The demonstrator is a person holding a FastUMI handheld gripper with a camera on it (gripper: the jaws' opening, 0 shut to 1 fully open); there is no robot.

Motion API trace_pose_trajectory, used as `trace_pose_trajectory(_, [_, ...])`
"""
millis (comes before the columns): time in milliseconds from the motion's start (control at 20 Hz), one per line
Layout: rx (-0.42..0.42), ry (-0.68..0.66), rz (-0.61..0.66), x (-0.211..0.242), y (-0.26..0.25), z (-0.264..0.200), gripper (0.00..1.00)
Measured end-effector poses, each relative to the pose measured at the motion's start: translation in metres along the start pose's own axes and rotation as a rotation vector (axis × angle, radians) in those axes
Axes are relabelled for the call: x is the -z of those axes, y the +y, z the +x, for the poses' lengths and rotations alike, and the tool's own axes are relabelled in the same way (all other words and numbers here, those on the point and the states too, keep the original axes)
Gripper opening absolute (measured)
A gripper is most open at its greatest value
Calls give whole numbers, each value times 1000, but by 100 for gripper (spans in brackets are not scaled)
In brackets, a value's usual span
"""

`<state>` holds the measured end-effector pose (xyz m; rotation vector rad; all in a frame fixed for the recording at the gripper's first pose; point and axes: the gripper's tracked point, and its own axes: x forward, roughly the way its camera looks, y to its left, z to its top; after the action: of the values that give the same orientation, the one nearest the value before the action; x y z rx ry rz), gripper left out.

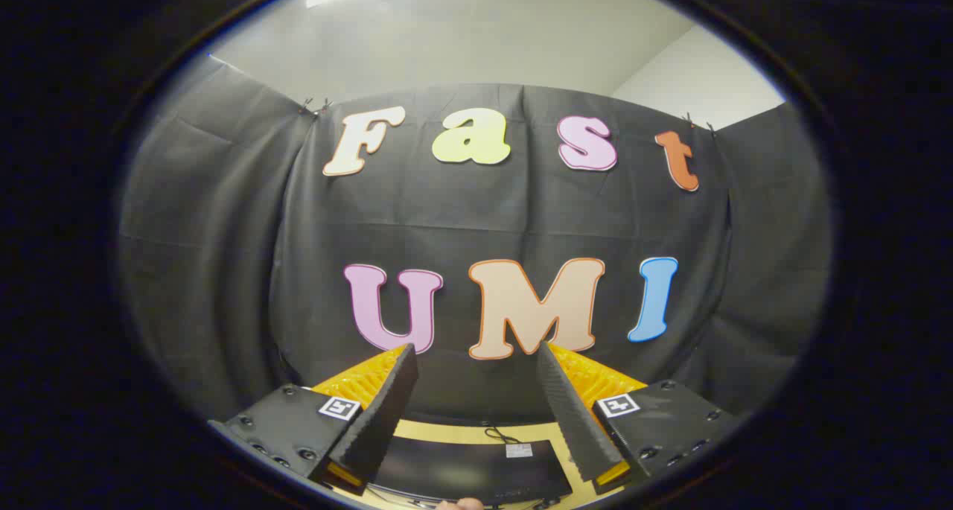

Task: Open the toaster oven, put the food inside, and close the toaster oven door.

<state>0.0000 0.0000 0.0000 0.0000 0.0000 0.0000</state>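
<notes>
Hovering high with fingers spread and nothing between them, the gripper [476, 354] should tip down toward the dark toaster oven [469, 469] below — its door handle isn't discernible — before reaching.

The gripper view looks forward and slightly upward at the booth wall [476, 220], apparently from close range.

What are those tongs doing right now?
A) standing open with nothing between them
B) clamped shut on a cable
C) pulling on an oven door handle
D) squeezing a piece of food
A: the tongs stand apart with nothing in the gap, raised toward the black cloth wall, above a dark appliance top lying below them.
</notes>
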Motion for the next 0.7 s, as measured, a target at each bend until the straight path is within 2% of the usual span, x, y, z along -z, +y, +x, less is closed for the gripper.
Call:
trace_pose_trajectory(350, [18, 16, -26, 51, 5, 7, 99])
trace_pose_trajectory(700, [-4, 60, -73, 130, 25, 12, 99])
